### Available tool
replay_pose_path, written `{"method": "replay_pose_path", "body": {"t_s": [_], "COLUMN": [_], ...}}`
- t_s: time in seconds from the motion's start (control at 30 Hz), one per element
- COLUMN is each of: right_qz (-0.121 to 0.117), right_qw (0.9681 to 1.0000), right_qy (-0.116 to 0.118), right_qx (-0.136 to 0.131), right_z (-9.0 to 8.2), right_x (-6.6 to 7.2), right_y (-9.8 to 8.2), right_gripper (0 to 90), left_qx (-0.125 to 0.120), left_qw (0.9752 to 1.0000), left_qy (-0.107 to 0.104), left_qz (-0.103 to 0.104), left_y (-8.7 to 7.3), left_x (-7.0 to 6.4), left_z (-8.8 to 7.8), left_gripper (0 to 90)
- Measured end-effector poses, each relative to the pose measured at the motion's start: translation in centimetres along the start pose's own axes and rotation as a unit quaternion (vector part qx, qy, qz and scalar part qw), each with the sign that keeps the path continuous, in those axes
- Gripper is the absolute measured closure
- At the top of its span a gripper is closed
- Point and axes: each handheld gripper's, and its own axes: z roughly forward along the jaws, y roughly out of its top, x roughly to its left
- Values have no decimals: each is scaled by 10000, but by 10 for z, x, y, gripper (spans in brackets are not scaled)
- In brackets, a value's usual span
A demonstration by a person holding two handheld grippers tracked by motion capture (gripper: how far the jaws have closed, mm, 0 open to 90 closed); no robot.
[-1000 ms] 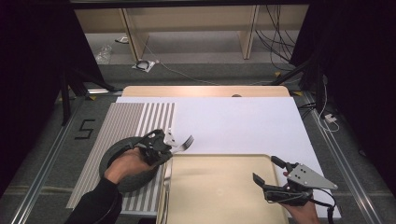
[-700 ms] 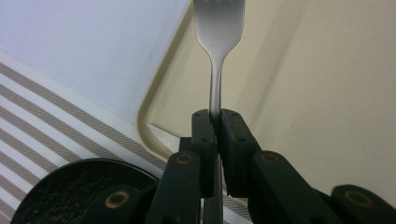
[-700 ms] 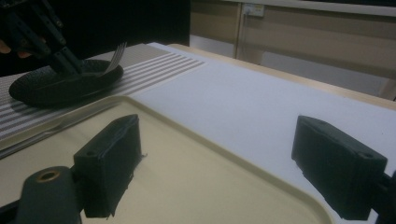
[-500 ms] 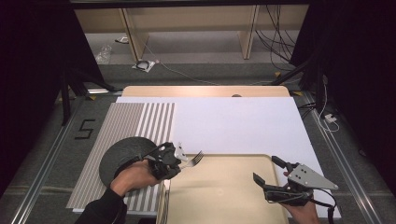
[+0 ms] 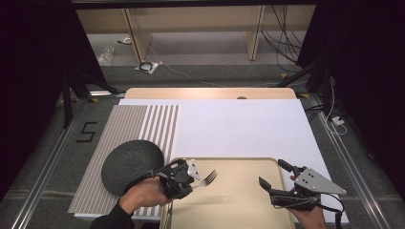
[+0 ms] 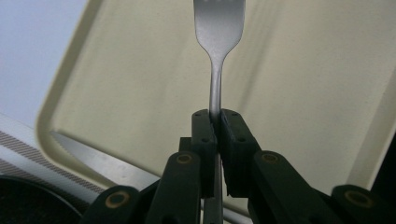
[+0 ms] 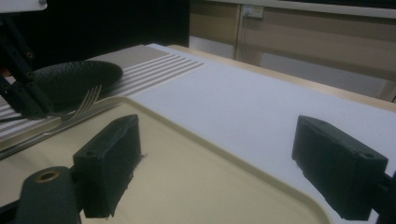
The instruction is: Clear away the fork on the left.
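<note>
Lower centre of high view: beige tray (image 5: 248, 167), bare inside apart from knife (image 6: 93, 161) lying along its left rim, seen in left gripper view. Left gripper (image 5: 184, 177) clamped tight on fork (image 5: 206, 179) handle, tines hovering over tray's left part, pointing right. Right gripper (image 5: 277, 179) lower right, jaws wide apart, holding nothing, over tray's right edge. Dark round plate (image 5: 131, 164) left of tray on striped mat (image 5: 138, 129), nothing on it.

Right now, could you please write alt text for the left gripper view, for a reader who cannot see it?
The left gripper has its two black jaws shut on the handle of a silver fork, tines pointing away, above a beige tray. A knife lies at the tray's lower left edge, beside a striped mat.
</note>
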Motion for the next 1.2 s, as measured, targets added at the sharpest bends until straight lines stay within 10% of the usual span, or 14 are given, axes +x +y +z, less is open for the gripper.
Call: {"method": "replay_pose_path", "body": {"t_s": [1.2], "right_qz": [-31], "right_qw": [10000], "right_qy": [16], "right_qx": [-27], "right_z": [-1], "right_x": [1], "right_y": [1], "right_gripper": [165], "left_qx": [510], "left_qw": [9951], "left_qy": [-783], "left_qz": [317], "left_y": [12], "left_x": [-43], "left_z": [40], "left_gripper": [841]}}
